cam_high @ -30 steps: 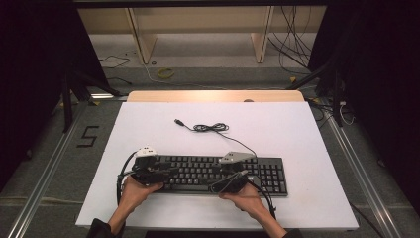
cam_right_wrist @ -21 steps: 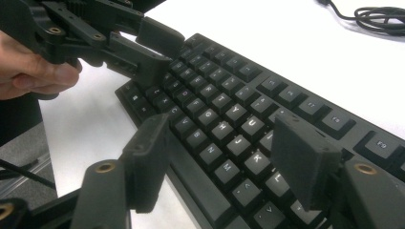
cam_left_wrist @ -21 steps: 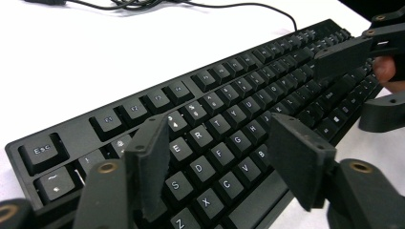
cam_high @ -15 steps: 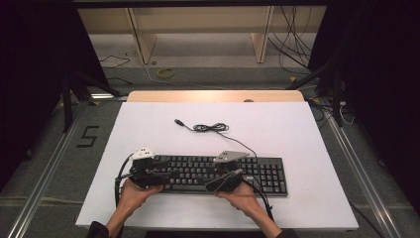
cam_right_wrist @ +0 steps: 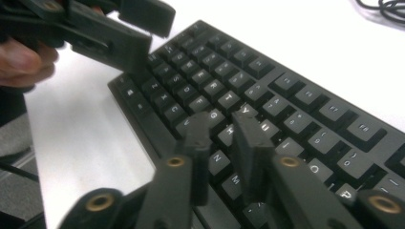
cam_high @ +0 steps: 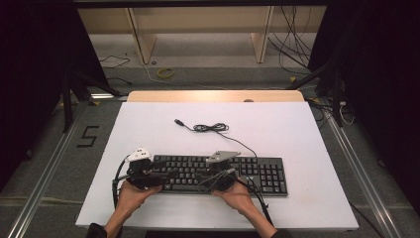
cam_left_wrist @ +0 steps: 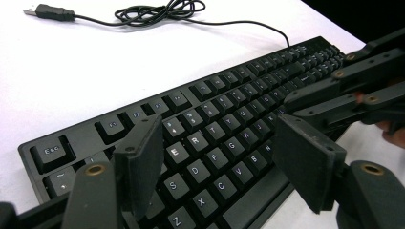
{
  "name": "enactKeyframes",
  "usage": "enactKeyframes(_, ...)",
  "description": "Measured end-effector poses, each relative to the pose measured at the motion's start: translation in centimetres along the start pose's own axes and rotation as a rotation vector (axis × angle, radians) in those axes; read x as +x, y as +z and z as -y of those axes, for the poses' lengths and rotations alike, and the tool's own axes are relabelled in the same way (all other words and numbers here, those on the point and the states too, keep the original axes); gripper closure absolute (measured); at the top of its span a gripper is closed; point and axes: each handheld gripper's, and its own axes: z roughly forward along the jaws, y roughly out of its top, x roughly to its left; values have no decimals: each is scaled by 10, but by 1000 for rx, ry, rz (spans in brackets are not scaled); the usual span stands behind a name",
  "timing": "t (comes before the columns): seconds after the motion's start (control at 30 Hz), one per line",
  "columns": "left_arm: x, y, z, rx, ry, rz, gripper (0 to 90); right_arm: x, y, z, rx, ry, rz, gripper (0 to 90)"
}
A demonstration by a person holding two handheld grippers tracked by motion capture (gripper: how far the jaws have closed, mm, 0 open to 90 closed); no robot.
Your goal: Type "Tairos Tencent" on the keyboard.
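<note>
Jaws on the left gripper (cam_left_wrist: 219, 167) have just been opening, wide and empty above the keyboard (cam_high: 218, 173); right gripper (cam_right_wrist: 224, 143) jaws have just been closing, nearly together, nothing between. Keyboard's near the table (cam_high: 297, 134) front edge, cable (cam_high: 210, 127) behind.

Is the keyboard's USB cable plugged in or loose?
Loose. The keyboard cable lies coiled on the white table, its USB plug bare on the surface, connected to nothing.
</note>
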Motion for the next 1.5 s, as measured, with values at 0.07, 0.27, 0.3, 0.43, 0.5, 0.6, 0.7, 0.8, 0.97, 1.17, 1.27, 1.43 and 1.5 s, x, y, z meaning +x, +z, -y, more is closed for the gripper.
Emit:
enactKeyframes(0.07,0,-1,0,-1,-1,4,344,0,3,1,14,-8,1,830)
enactKeyframes(0.27,-3,-3,3,-18,9,16,326,1,9,4,39,-16,6,896)
enactKeyframes(0.3,-3,-4,3,-20,13,18,320,0,10,4,42,-21,7,900)
enactKeyframes(0.43,-4,-5,4,-30,17,22,307,1,15,6,60,-21,6,900)
enactKeyframes(0.5,-4,-6,5,-30,18,22,305,2,17,7,64,-30,4,900)
enactKeyframes(0.6,-3,-7,7,-27,16,22,305,3,19,8,72,-30,7,900)
enactKeyframes(0.7,-3,-8,7,-24,14,21,305,2,20,8,71,-29,5,900)
enactKeyframes(0.8,-3,-7,8,-22,13,21,306,3,22,11,77,-25,13,900)
enactKeyframes(0.97,-2,-7,8,-19,13,19,309,3,22,10,78,-27,17,900)
enactKeyframes(1.17,-1,-6,9,-18,14,16,312,2,16,8,45,-11,5,896)
enactKeyframes(1.27,-1,-6,9,-13,16,14,312,1,12,7,28,-12,0,881)
enactKeyframes(1.43,-1,-5,9,-13,16,13,314,0,7,5,13,-5,-5,851)
enactKeyframes(1.5,-1,-5,9,-9,19,14,315,0,5,5,8,-1,-6,834)
